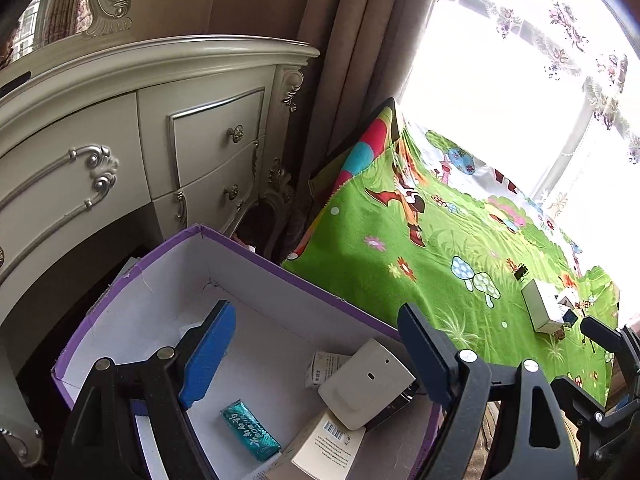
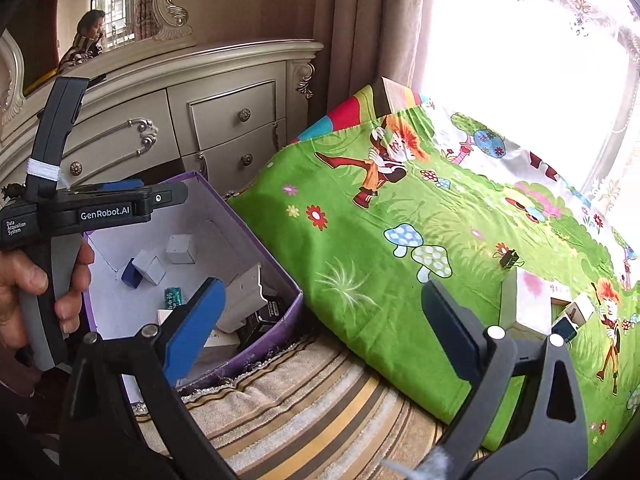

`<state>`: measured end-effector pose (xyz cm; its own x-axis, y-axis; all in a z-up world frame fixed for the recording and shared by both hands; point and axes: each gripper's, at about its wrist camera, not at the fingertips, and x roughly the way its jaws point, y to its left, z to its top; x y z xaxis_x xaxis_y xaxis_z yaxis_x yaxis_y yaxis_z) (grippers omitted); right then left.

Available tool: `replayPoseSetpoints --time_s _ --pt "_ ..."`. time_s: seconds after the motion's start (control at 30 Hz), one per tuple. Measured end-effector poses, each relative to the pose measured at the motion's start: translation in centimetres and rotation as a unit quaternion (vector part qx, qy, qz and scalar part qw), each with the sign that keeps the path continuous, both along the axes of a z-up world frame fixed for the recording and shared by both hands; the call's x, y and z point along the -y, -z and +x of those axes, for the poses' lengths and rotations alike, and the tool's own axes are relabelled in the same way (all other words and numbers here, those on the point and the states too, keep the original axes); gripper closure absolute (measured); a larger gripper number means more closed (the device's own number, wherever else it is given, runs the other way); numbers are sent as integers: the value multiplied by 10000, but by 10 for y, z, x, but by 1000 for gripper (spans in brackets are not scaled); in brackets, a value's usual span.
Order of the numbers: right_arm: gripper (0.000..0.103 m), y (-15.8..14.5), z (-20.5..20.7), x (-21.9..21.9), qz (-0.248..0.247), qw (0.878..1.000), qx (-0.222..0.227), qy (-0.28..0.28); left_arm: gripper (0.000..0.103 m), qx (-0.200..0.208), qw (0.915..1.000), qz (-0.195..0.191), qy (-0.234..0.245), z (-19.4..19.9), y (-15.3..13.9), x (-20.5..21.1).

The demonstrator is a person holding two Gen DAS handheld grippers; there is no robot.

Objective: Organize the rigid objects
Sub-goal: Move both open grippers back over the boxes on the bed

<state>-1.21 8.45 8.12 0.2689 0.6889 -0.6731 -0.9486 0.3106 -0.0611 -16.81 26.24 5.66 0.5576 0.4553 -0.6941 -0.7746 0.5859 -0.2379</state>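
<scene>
Both tools over purple box and green-sheeted bed
Left tool [image 1: 316,344] gapes wide above purple box [image 1: 256,260], holding nothing; right tool [image 2: 324,312] likewise wide, empty; white boxes [image 2: 528,304] on green sheet [image 2: 360,240]; others inside box.

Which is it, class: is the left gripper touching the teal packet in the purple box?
Apart. The left wrist view shows the left gripper open above the purple box, with white floor between its blue pad and the teal packet.

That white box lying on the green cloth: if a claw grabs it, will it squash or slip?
The white box looks like thin cardboard, so probably light and stiff, though a hard squeeze might dent it. Its flat sides should suit the pads. The green cloth beneath looks soft, so pushing may bunch it.
</scene>
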Motion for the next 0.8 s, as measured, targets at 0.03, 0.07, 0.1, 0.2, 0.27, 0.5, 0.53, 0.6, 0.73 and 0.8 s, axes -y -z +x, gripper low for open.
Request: replayPoseSetpoints --time_s 0.03,0.07,0.1,0.2,0.27,0.5,0.53,0.6,0.73,0.8 --pt "4 0 6 2 -17 9999 -16 107 19 13 10000 -35 63 4 0 3" --pt "4 0 12 5 -27 9997 -48 229 19 11 9999 -53 125 8 0 5" --pt "4 -1 19 8 -9 9993 -96 355 19 15 9998 -55 194 12 0 8" --pt "4 -4 40 18 43 9969 -177 761 19 35 9991 -45 415 26 -1 16" --pt "4 -6 54 24 92 9947 -221 998 19 55 9984 -49 563 34 -2 21" --pt "4 -11 103 45 13 9859 -253 1652 19 74 9941 -139 1071 66 -1 39" --pt "4 -11 111 48 21 9840 -283 1756 19 83 9932 -131 1150 70 -1 43" --pt "4 -12 128 57 14 9789 -337 2016 19 104 9914 -114 1302 79 -2 49" --pt "4 -10 162 71 -18 9699 -520 2380 19 95 9873 -77 1585 100 -7 62" --pt "4 -9 179 77 -21 9663 -625 2498 19 107 9847 -54 1740 111 -10 69"
